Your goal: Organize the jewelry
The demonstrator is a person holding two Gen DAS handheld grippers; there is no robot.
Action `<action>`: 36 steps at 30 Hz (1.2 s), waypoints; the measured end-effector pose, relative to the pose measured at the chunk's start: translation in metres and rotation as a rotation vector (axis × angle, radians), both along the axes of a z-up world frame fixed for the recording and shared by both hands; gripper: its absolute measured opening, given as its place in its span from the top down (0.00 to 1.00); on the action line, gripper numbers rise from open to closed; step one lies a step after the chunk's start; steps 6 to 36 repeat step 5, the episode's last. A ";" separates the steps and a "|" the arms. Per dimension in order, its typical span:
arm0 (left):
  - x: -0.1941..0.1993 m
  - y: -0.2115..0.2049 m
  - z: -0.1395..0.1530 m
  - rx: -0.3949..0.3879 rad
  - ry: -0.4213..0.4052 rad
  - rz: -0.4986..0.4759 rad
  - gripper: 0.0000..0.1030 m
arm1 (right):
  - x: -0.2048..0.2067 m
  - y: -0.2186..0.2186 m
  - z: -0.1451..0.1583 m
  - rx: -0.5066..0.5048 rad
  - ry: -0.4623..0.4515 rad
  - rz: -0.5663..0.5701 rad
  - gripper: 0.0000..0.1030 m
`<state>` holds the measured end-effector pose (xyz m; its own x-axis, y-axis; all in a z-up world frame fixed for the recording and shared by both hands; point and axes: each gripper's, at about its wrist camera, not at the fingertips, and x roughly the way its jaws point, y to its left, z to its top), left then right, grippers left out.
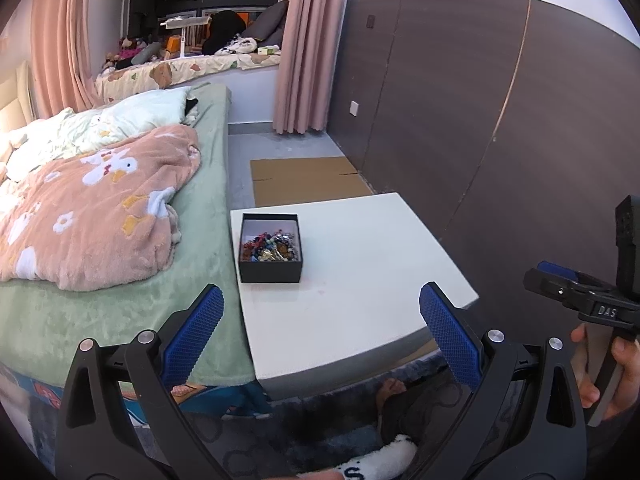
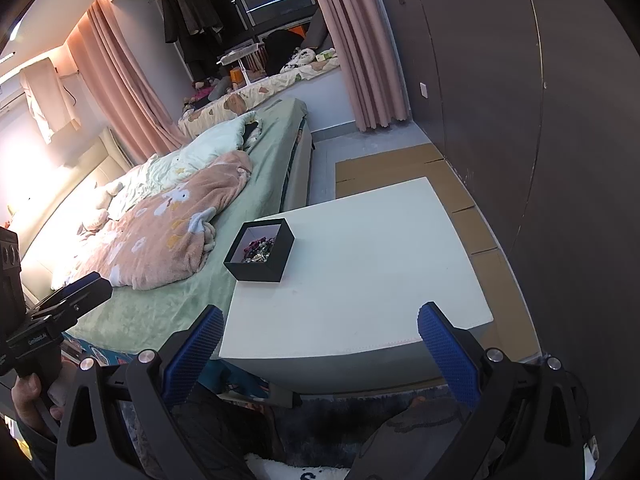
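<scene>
A black open box (image 1: 270,249) holding a heap of mixed colourful jewelry (image 1: 270,245) sits on the left part of a white table (image 1: 360,272). It also shows in the right wrist view (image 2: 261,251) near the table's (image 2: 380,264) left edge. My left gripper (image 1: 320,308) is open and empty, held above the table's near edge. My right gripper (image 2: 318,326) is open and empty, also short of the near edge. Each gripper shows at the edge of the other's view: the right one (image 1: 580,292) and the left one (image 2: 60,300).
A bed with a green sheet (image 1: 120,300) and pink blanket (image 1: 92,208) lies against the table's left side. A dark wall panel (image 1: 460,100) runs along the right. Flat cardboard (image 1: 304,180) lies on the floor beyond the table. The person's legs are under the near edge.
</scene>
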<state>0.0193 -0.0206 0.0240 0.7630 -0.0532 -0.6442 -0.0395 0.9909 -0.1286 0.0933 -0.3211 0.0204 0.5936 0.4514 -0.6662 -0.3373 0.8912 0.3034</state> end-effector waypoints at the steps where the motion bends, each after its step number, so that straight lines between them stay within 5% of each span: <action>1: 0.002 0.000 -0.001 0.007 0.002 0.005 0.05 | 0.000 0.000 0.000 0.000 0.000 -0.001 0.07; 36: 0.009 0.005 -0.005 0.024 0.007 0.033 0.05 | 0.003 0.006 -0.003 -0.014 0.001 0.001 0.07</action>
